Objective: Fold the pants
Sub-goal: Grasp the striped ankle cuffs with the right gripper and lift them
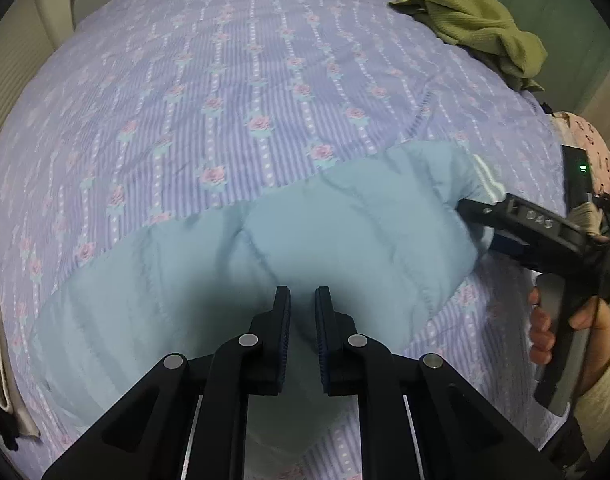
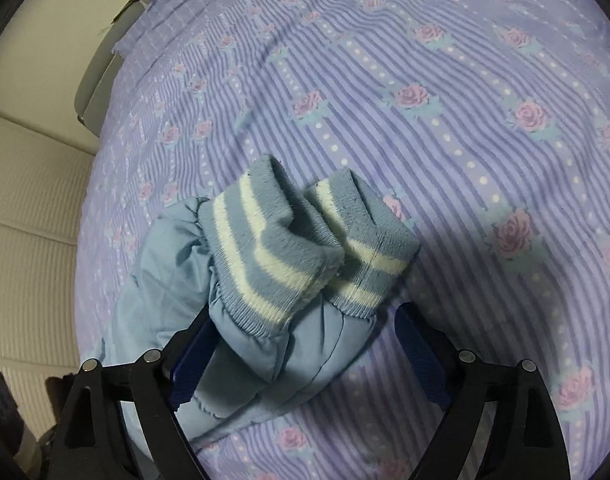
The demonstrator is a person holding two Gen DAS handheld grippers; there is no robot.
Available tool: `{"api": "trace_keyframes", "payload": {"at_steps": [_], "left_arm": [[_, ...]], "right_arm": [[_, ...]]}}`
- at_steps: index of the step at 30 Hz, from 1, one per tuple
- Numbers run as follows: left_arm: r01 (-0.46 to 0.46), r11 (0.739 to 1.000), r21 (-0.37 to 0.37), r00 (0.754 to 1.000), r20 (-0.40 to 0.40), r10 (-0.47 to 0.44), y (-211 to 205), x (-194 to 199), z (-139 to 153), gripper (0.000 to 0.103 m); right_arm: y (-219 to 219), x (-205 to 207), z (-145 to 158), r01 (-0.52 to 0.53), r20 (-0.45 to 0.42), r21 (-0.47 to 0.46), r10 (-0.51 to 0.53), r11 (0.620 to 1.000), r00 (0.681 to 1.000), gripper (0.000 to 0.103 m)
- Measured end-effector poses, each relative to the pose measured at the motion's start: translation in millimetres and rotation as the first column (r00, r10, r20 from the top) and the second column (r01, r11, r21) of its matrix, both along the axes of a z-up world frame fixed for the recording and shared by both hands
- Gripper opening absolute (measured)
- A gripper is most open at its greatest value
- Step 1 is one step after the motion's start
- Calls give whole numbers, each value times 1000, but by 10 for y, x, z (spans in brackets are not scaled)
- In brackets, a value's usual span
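Light blue padded pants (image 1: 305, 240) lie across a purple flowered bedspread (image 1: 225, 80). My left gripper (image 1: 303, 300) hovers over the pants' middle, its jaws a small gap apart and nothing between them. My right gripper (image 2: 305, 344) is wide open around the two leg ends, whose striped blue and white cuffs (image 2: 305, 248) stick out beyond the fingers. The right gripper also shows in the left wrist view (image 1: 481, 216) at the pants' right end, held by a hand.
A crumpled green garment (image 1: 477, 20) lies at the far right of the bed. A white and black item (image 1: 1, 360) sits at the left edge. A pale ribbed headboard or wall (image 2: 25, 220) borders the bed on the left.
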State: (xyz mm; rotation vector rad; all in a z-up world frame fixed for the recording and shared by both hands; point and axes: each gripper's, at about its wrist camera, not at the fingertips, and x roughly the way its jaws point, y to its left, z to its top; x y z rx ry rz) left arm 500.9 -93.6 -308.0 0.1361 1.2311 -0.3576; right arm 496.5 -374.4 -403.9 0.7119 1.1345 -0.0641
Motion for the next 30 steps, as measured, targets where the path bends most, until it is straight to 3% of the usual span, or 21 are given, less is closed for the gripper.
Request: {"api": "trace_keyframes", "payload": {"at_steps": [2,6,9,16,20,25,29,30], "left_arm": [[10,1000,8,1000,-8,-10,-48,15,-34,14],[11,1000,9,999,-35,-10,-70,34,-107,14],[3,1000,-4,999,-42,-3,-55,23,-98,14],[15,1000,-22,996,-86,-17,-72,5,-199,13],[11,1000,-30,991,-135,-15,-92,36,-360,13],[38,999,27,984,-173,-33,-168,96,-486,13],[63,996,60,991,-121,-56,-185,63,-269,14],[59,996,66,994,-98,-52,-167,41,-188,22]], "right_arm": [[23,51,-16,-17,-5,-16,17,1000,1000,84],[48,129,24,-42,-8,-15,42,999,999,53],[9,80,107,-17,0,7,17,1000,1000,40],[246,-209,680,-54,33,-271,66,961,997,36],[355,-334,961,-63,61,-338,89,939,994,36],[558,-399,1192,-119,63,-414,159,903,985,36],[723,-436,1345,-141,62,-481,194,865,979,36],[750,-462,1401,-139,70,-488,197,862,978,36]]}}
